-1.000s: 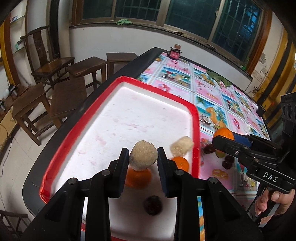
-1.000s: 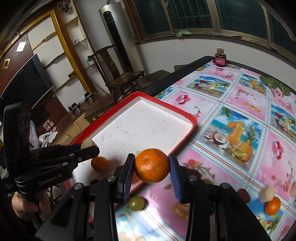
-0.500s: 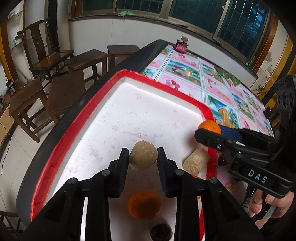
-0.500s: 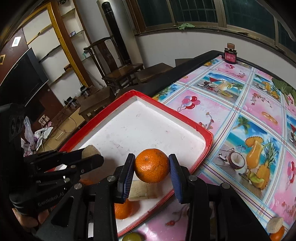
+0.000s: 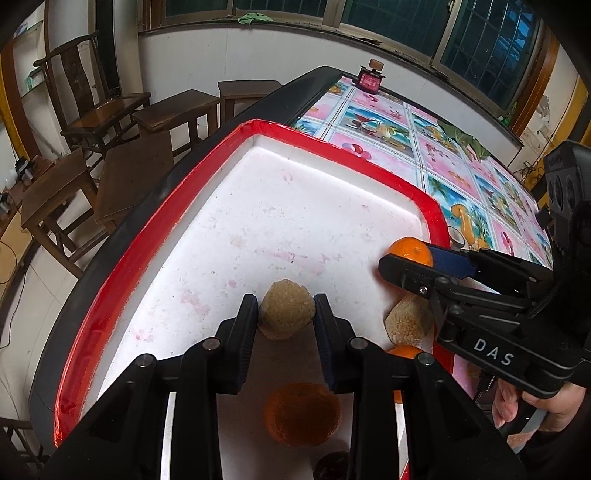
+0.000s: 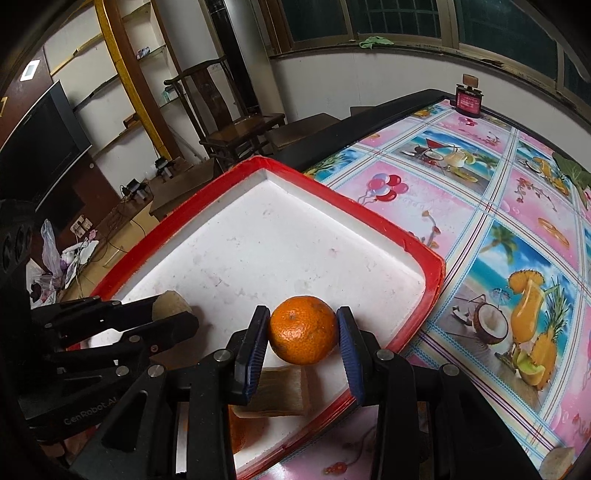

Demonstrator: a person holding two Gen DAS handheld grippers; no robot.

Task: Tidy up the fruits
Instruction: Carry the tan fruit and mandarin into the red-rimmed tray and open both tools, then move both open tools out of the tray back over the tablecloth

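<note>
- the left gripper (image 5: 285, 315) squeezes a rough tan fruit (image 5: 287, 308) over the red-edged white tray (image 5: 236, 236).
- the right gripper (image 6: 302, 332) squeezes an orange (image 6: 303, 329) over the tray's near corner.

Lighting: even, moderately bright indoor light; windows (image 5: 388, 14) dark. Glare: white strip along the tray (image 5: 177, 206) inner wall at its far edge. Shadows: soft, beneath fruit. Distortion: strong fisheye bowing, black vignette corners. Focus: sharp centre; nearest orange (image 5: 302, 413) slightly soft.
</note>
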